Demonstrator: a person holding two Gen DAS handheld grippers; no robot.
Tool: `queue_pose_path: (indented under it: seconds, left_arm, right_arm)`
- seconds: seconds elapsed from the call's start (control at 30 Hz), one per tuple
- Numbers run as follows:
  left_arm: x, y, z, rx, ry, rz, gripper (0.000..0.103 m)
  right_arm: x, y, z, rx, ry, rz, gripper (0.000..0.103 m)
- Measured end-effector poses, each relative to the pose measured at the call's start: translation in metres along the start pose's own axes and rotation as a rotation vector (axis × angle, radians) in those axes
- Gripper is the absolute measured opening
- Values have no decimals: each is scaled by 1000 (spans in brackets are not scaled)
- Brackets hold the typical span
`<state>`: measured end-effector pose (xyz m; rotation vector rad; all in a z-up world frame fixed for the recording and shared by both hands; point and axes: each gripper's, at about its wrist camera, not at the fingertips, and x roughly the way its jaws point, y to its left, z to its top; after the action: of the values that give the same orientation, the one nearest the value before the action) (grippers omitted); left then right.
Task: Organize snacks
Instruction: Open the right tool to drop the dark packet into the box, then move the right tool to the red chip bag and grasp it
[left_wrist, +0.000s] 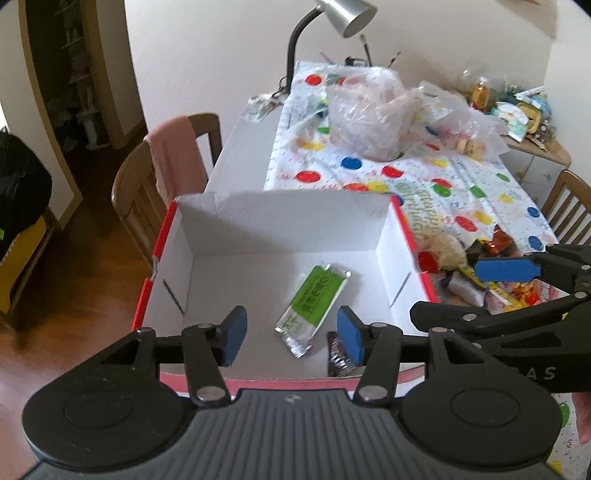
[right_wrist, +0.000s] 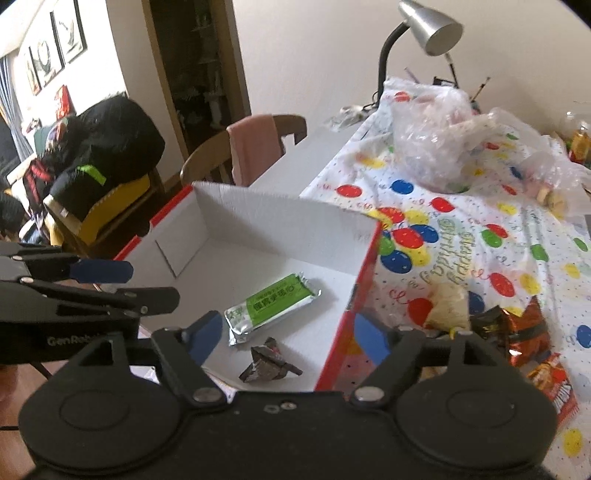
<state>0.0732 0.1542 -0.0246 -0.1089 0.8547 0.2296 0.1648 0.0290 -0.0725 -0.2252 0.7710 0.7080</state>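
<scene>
Right wrist view: the white cardboard box (right_wrist: 258, 236) on the bench (right_wrist: 480, 229) holds two snacks, one green-labelled bar (right_wrist: 271, 308) and one dark wrapper (right_wrist: 269, 363), under both released, empty tongs (right_wrist: 291, 338) (left_wrist: 291, 334).

Gooseneck desk lamp (right_wrist: 430, 27), silver shade, black neck, at the far end of the surface. Balloon-print birthday tablecloth (right_wrist: 491, 236), white with red, blue, yellow and green balloons, spread over the surface (left_wrist: 247, 144). Crumpled clear plastic bags (left_wrist: 369, 110) lying on the tablecloth. Wooden chair (left_wrist: 136, 192) beside the surface, pink cloth (left_wrist: 177, 158) draped over its back. Second wooden chair (left_wrist: 569, 206) on the opposite side. Framed pictures (right_wrist: 55, 44) on the wall. Black bag (right_wrist: 110, 144) with a green stripe on a yellow seat.
</scene>
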Motion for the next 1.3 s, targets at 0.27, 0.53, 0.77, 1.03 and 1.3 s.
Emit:
queue_pose_path:
  seconds: [0.27, 0.53, 0.77, 1.03, 1.3]
  left_arm:
    - [-21, -32, 1, 34, -65, -34, 66]
    - [-28, -74, 0, 66, -101, -77, 74]
    - [-27, -110, -3, 73, -114, -121, 83]
    - [-6, -150, -6, 49, -67, -159, 84]
    - [22, -187, -10, 51, -21, -130, 84]
  right_arm:
    - [-42, -23, -12, 48, -59, -11, 93]
    - [-77, -60, -30, 99, -108, -41, 101]
    - [-99, -98, -52, 128, -112, -66, 103]
    - [-114, -146, -81, 104, -90, -72, 103]
    - [-109, -208, -102, 61, -39, -131, 103]
